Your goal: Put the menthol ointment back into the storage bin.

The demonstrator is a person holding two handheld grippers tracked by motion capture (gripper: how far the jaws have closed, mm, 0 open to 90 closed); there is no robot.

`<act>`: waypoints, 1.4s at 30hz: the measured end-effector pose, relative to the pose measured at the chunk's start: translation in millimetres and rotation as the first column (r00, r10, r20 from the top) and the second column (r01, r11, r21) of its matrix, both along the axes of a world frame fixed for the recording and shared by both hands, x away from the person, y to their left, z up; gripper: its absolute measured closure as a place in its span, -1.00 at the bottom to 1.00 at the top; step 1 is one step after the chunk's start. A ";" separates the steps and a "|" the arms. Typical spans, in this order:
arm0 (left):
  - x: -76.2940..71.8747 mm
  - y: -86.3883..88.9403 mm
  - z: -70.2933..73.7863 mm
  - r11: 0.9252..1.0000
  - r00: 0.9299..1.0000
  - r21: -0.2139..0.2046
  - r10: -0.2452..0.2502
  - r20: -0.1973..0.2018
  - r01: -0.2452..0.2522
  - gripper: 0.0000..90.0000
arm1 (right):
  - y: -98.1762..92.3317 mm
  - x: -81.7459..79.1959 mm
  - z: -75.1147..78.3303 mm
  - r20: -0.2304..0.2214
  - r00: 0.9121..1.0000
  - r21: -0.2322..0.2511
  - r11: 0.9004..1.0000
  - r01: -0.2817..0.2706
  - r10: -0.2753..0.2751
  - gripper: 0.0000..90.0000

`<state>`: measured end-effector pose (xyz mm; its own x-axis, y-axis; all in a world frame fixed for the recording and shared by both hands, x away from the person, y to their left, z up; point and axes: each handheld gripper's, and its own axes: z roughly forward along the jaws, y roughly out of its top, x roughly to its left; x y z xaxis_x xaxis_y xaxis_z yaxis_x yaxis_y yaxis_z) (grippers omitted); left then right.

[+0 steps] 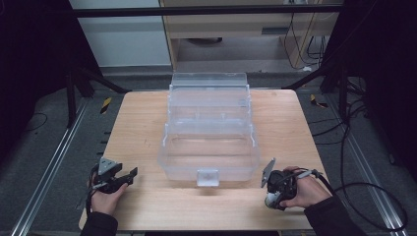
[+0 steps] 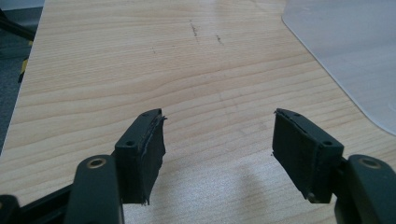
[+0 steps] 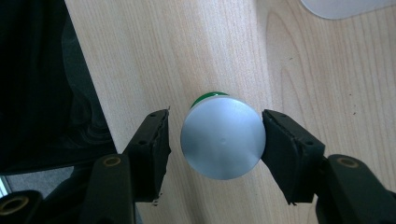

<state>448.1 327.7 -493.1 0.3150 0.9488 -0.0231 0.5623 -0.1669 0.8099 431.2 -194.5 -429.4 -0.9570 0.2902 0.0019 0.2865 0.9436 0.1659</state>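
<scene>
A small can with a flat silver top (image 3: 223, 143) and a green body (image 3: 208, 96) stands upright on the wooden table (image 1: 142, 128) near its front right corner. My right gripper (image 3: 215, 114) points down over it, open, one jaw on each side. The right-hand jaw touches the silver rim and a narrow gap shows at the left-hand jaw. From above, the right gripper (image 1: 273, 195) sits in a hand with the can (image 1: 270, 199) under it. My left gripper (image 1: 131, 173) rests low near the front left corner. The left gripper (image 2: 219, 115) is open, with bare wood between its jaws.
A large clear plastic box (image 1: 209, 128) stands open in the middle of the table, its tiers stepped back and a latch (image 1: 207, 177) at the front. Its corner (image 2: 355, 56) lies right of the left gripper. The table's edge and dark floor (image 3: 42, 79) are close to the can.
</scene>
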 end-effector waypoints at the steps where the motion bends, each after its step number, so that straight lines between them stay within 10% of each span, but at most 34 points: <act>1: 0.0 -0.1 0.0 1.000 1.000 0.001 0.000 -0.001 0.000 -0.25 | 0.2 0.4 -0.6 -0.001 1.000 -0.003 1.000 -0.005 0.005 -0.02; 28: 0.0 0.0 0.2 1.000 1.000 0.009 -0.001 -0.001 0.001 -0.24 | 1.4 2.7 1.3 -0.024 1.000 -0.020 1.000 0.019 -0.020 0.12; 42: 0.5 -0.9 -0.3 1.000 1.000 0.006 0.002 -0.002 -0.002 -0.24 | 0.8 6.7 42.5 0.011 0.999 0.032 0.999 0.043 -0.043 0.12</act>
<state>448.7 326.8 -493.4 0.3130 0.9496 -0.0183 0.5645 -0.1705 0.8077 437.9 -193.7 -386.9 -0.9436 0.3310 0.0007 0.3245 0.9246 0.1995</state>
